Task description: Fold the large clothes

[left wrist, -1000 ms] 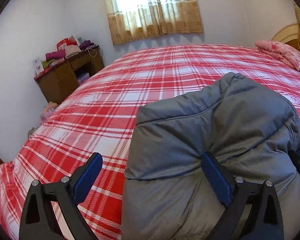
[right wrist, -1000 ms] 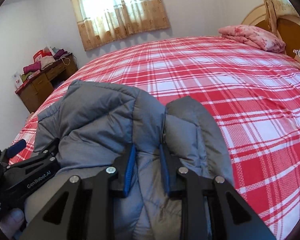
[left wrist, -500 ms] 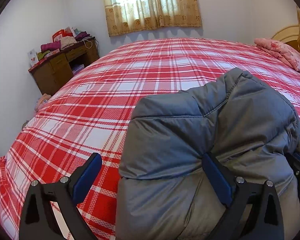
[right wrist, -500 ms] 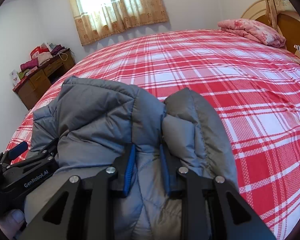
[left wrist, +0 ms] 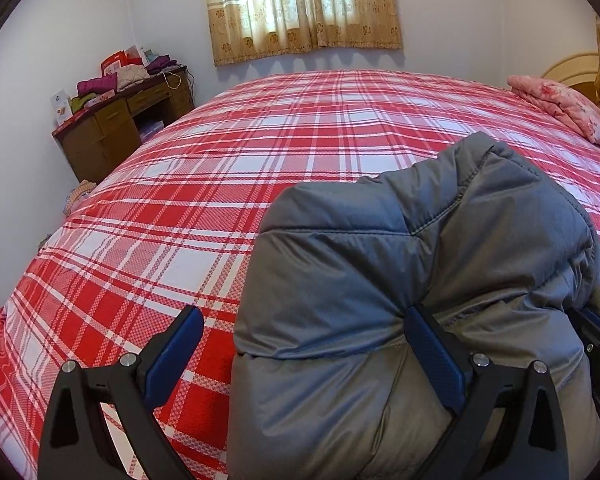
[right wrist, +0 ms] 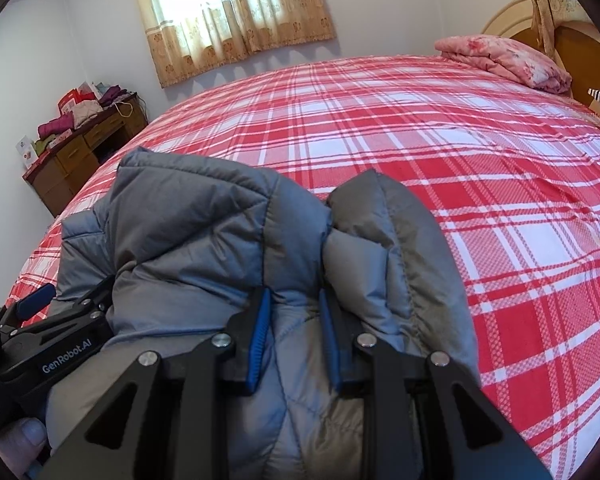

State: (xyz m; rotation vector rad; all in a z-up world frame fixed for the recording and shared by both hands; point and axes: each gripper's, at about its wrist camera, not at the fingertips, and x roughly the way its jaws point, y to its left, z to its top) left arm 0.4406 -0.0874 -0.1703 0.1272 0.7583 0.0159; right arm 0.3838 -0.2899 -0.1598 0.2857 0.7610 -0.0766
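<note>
Jacket (left wrist: pixel 400 300), grey and puffy, hangs bunched above the plaid bed (left wrist: pixel 260 152); left gripper (left wrist: pixel 304 360) gapes, one finger under it. Right view: right gripper (right wrist: pixel 296 320) pinches its fabric. Judged mid-carry; next, lay flat.

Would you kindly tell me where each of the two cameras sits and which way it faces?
Left wrist: behind the open left gripper, low over the bed, facing the curtain; its right finger presses the grey jacket.
Right wrist: behind the right gripper, shut on the jacket, facing the same wall; the left gripper and a thumb show at left.
Shared: jacket, bed, curtain, desk, pink blanket.
</note>
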